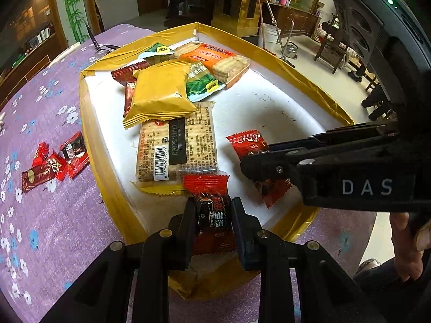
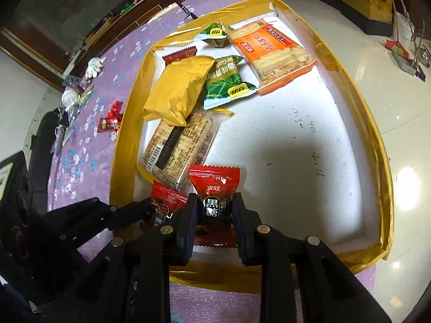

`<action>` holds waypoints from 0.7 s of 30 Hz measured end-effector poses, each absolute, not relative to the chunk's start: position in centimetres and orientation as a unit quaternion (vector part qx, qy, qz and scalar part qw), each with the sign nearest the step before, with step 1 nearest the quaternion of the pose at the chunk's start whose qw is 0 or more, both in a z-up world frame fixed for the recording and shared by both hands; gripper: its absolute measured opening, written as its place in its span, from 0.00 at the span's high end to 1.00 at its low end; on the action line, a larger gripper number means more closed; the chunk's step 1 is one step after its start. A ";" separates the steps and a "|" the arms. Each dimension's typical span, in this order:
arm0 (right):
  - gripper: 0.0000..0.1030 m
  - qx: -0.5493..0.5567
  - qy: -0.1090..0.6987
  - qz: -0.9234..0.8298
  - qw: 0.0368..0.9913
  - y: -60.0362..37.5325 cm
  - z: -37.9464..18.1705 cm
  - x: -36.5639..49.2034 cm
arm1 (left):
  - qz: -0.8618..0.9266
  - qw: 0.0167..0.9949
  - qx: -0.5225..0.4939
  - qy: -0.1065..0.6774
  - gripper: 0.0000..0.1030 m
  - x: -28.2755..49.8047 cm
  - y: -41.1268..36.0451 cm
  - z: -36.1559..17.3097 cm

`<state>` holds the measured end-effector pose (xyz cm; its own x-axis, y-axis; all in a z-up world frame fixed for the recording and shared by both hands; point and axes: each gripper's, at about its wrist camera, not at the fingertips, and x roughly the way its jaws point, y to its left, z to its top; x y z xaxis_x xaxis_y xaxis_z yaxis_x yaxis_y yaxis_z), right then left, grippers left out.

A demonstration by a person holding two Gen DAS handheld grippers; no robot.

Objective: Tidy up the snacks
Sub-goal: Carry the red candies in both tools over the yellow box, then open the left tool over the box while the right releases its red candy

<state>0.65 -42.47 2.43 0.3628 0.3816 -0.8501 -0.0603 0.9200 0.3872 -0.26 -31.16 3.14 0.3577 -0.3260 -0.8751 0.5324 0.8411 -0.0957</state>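
My left gripper (image 1: 212, 211) is shut on a red and black candy packet (image 1: 212, 188), low over the near end of the gold-rimmed white tray (image 1: 89, 123). Just to its right, my right gripper (image 1: 256, 158) is shut on another red candy packet (image 1: 247, 142). In the right wrist view the right gripper (image 2: 214, 206) pinches its red candy packet (image 2: 214, 180) at the middle, and the left gripper (image 2: 150, 211) holds its candy (image 2: 165, 195) beside it. Further back in the tray lie a cracker pack (image 1: 177, 145), a yellow packet (image 1: 161, 91), a green packet (image 1: 202, 80) and an orange wafer pack (image 1: 215, 59).
Several small red candies (image 1: 54, 161) lie on the purple flowered cloth (image 1: 40, 228) left of the tray. The tray's right half (image 2: 309, 148) is bare white. Small clutter (image 2: 72, 94) sits at the cloth's far left. A hand (image 1: 406, 245) holds the right gripper; tiled floor lies beyond.
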 end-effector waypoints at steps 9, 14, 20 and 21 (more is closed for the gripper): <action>0.76 0.142 0.547 0.137 0.814 -42.4 2.4 0.6 | -0.268 0.815 0.101 0.504 0.75 0.0 -31.2 2.9; 0.76 0.136 0.545 0.135 0.816 -42.2 2.4 0.6 | -0.270 0.815 0.105 0.502 0.75 0.2 -31.1 2.8; 0.76 0.129 0.546 0.132 0.817 -41.9 2.4 0.5 | -0.271 0.814 0.106 0.502 0.75 0.2 -31.1 2.8; 0.76 0.128 0.547 0.132 0.817 -41.9 2.4 0.5 | -0.271 0.815 0.105 0.502 0.75 0.3 -31.1 2.8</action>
